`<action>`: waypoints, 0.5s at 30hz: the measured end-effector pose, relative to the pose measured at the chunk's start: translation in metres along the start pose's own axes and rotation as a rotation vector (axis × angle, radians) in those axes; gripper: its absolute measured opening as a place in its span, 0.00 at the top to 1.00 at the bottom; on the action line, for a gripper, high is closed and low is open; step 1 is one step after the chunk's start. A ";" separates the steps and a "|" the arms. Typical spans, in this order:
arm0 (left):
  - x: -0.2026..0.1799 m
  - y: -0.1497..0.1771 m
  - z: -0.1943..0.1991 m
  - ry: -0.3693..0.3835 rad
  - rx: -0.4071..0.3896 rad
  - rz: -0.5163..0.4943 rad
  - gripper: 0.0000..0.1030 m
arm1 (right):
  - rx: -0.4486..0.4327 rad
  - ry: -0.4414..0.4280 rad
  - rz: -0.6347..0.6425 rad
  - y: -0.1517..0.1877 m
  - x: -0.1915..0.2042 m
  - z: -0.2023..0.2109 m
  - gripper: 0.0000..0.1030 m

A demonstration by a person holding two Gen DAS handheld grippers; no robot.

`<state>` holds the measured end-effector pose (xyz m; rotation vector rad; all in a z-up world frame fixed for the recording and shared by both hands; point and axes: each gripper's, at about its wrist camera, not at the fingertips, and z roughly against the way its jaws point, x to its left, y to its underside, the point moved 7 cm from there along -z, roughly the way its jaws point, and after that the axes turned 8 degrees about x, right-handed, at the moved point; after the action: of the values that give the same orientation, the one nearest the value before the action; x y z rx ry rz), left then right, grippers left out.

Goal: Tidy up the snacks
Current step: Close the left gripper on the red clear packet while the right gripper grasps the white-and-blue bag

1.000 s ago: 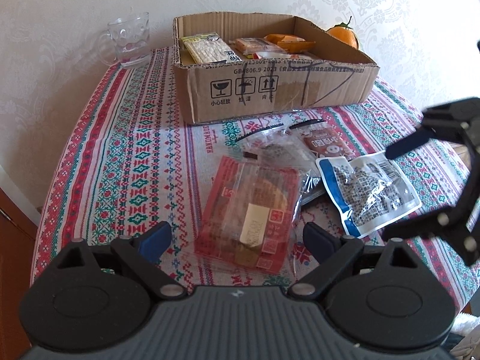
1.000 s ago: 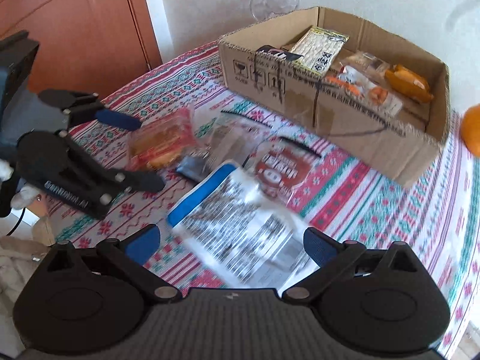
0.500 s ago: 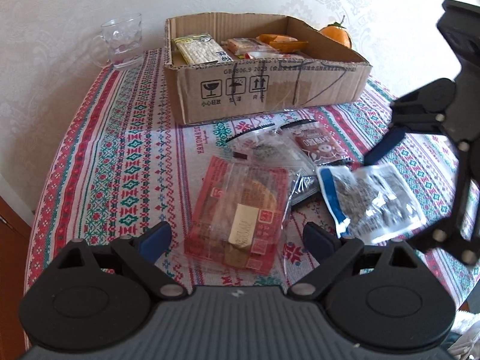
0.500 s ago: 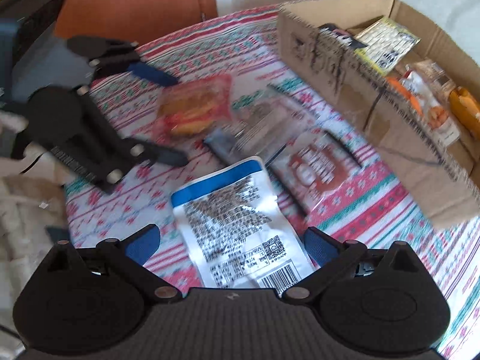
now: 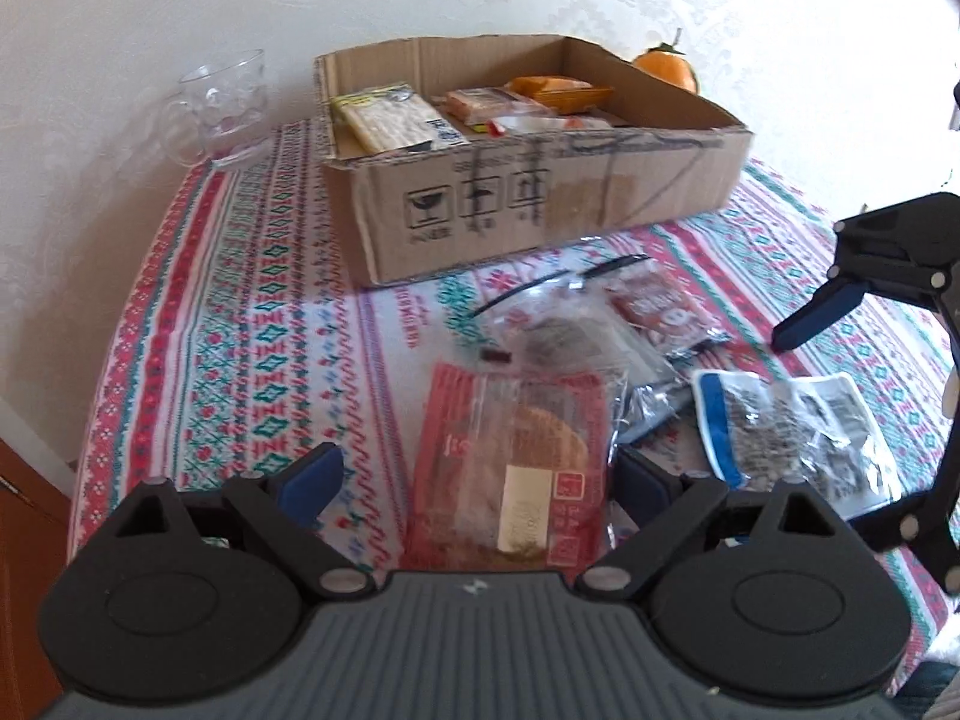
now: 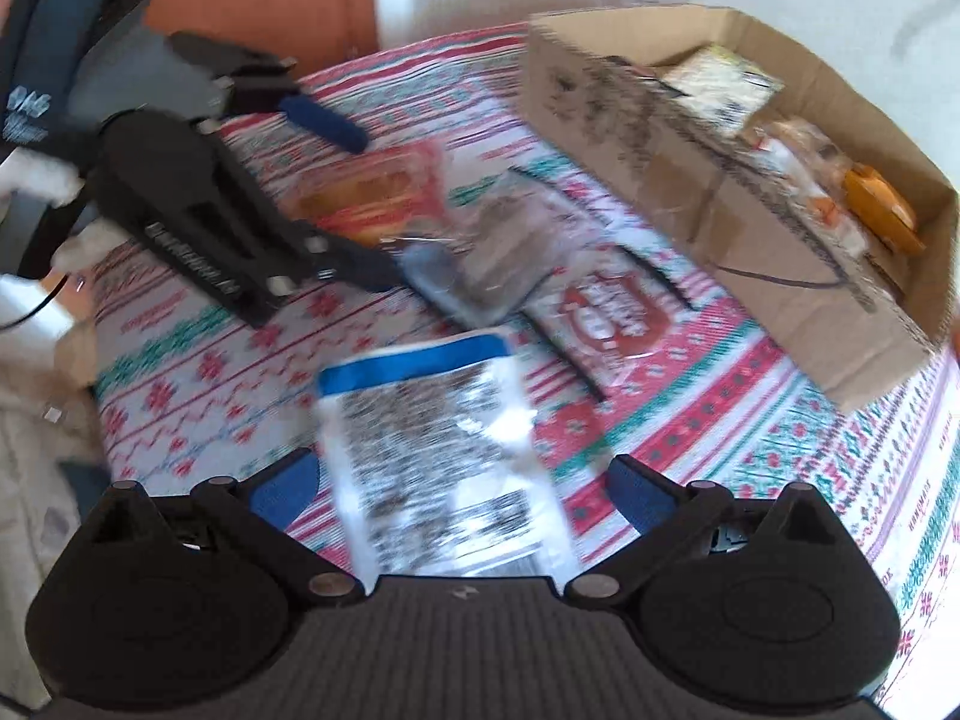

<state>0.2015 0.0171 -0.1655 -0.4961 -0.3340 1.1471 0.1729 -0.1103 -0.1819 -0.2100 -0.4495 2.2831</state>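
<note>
Both pairs of blue fingers stand spread: left gripper [image 5: 474,477] straddles a red-edged clear cake packet [image 5: 510,474], right gripper [image 6: 462,492] a blue-topped clear printed pouch [image 6: 432,456] (pads apart from both); beyond lies the open brown cardboard box [image 5: 540,198] holding snacks

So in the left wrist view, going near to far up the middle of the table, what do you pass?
Red pastry packet → clear zip bag with dark contents → cardboard box holding snack packets.
</note>
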 end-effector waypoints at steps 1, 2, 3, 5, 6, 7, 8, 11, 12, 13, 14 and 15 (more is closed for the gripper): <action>0.003 0.000 0.000 -0.010 -0.001 0.011 0.08 | -0.010 0.007 -0.016 -0.001 -0.005 0.000 0.00; 0.006 0.000 0.000 -0.015 0.000 0.023 0.08 | -0.019 0.017 -0.039 -0.001 -0.010 0.000 0.00; 0.009 0.000 -0.001 -0.019 0.001 0.035 0.08 | -0.029 0.026 -0.063 -0.002 -0.013 0.000 0.00; 0.015 0.002 0.000 -0.030 0.001 0.064 0.08 | -0.045 0.045 -0.107 -0.001 -0.021 0.001 0.00; 0.017 0.003 0.000 -0.026 0.003 0.076 0.08 | -0.049 0.056 -0.133 0.000 -0.025 0.001 0.00; 0.018 0.004 0.000 -0.025 0.002 0.082 0.08 | -0.052 0.062 -0.150 0.000 -0.027 0.002 0.00; 0.019 0.004 0.000 -0.029 0.003 0.082 0.08 | -0.056 0.066 -0.156 0.001 -0.027 0.002 0.00; 0.015 0.006 0.002 -0.027 -0.005 0.062 0.08 | -0.076 0.072 -0.161 0.003 -0.025 0.002 0.00; 0.014 0.006 0.002 -0.026 -0.011 0.055 0.08 | -0.087 0.072 -0.158 0.005 -0.023 0.004 0.00; 0.013 0.006 0.002 -0.025 -0.016 0.049 0.08 | -0.099 0.072 -0.155 0.006 -0.023 0.003 0.00; 0.012 0.006 0.002 -0.020 -0.020 0.044 0.08 | -0.114 0.074 -0.152 0.007 -0.022 0.004 0.00; 0.011 0.007 0.002 -0.016 -0.024 0.043 0.08 | -0.129 0.074 -0.152 0.009 -0.022 0.004 0.00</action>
<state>0.1994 0.0296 -0.1672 -0.5181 -0.3528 1.1903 0.1811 -0.1331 -0.1814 -0.3142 -0.5560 2.0929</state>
